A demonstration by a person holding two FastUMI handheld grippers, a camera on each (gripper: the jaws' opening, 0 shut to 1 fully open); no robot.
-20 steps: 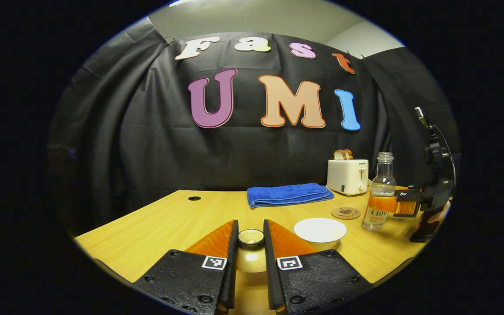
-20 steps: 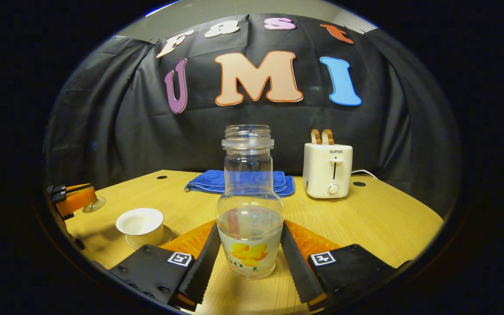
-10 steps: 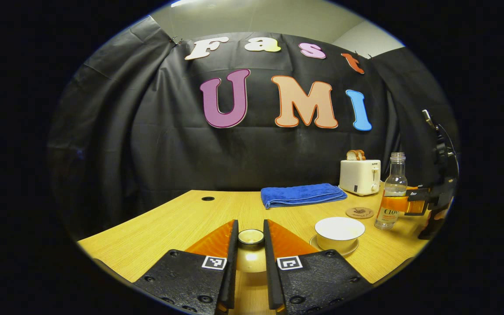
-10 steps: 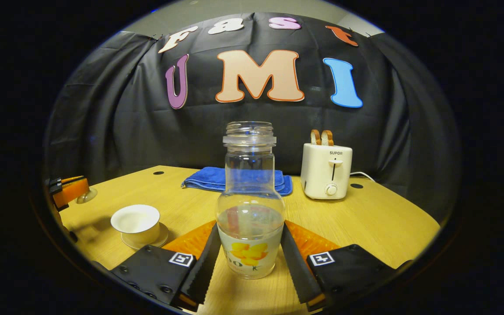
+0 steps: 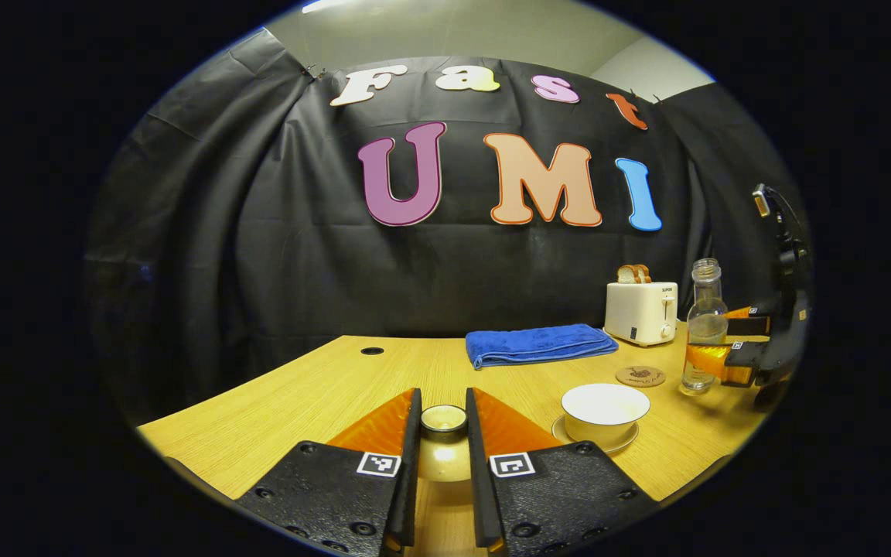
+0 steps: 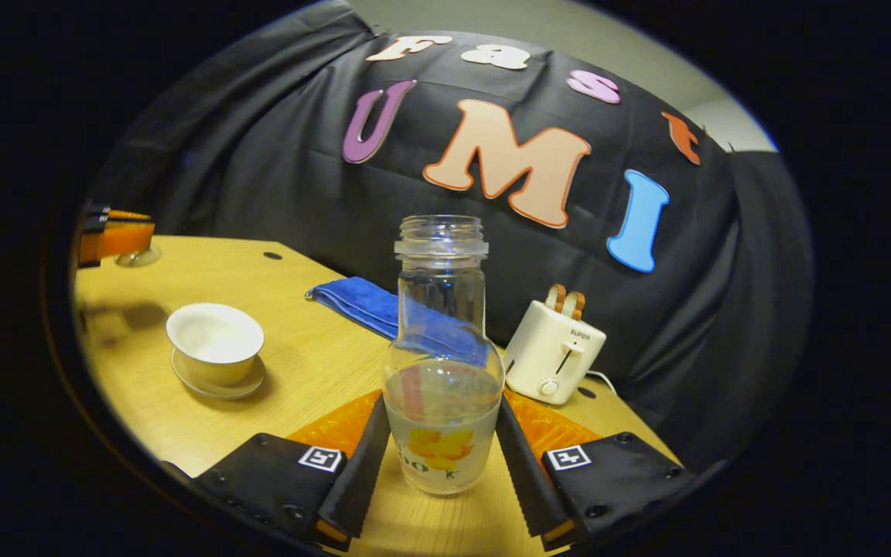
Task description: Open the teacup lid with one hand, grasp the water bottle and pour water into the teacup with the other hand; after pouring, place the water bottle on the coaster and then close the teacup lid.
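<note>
My left gripper (image 5: pixel 442 402) is shut on the knob of the pale teacup lid (image 5: pixel 442 458) and holds it above the table. The open white teacup (image 5: pixel 605 404) stands on its saucer to the right, with the round brown coaster (image 5: pixel 640 376) behind it. Farther right, the right gripper (image 5: pixel 710 339) holds the clear water bottle (image 5: pixel 704 325). In the right gripper view my right gripper (image 6: pixel 442 410) is shut on the bottle (image 6: pixel 442 325), which is part full and has no cap. The teacup (image 6: pixel 215 340) lies to its left. The left gripper (image 6: pixel 109 236) with the lid (image 6: pixel 136 255) is at the far left.
A folded blue towel (image 5: pixel 540 344) lies at the back of the wooden table (image 5: pixel 322 387). A white toaster (image 5: pixel 640 312) with toast stands to its right. A cable hole (image 5: pixel 372 350) is at the back left. The black cloth wall closes off the back.
The right gripper has raised the bottle and the right gripper view has rolled, so the table now slopes. In the left gripper view the cup and bottle have slid right. The lid stays gripped.
</note>
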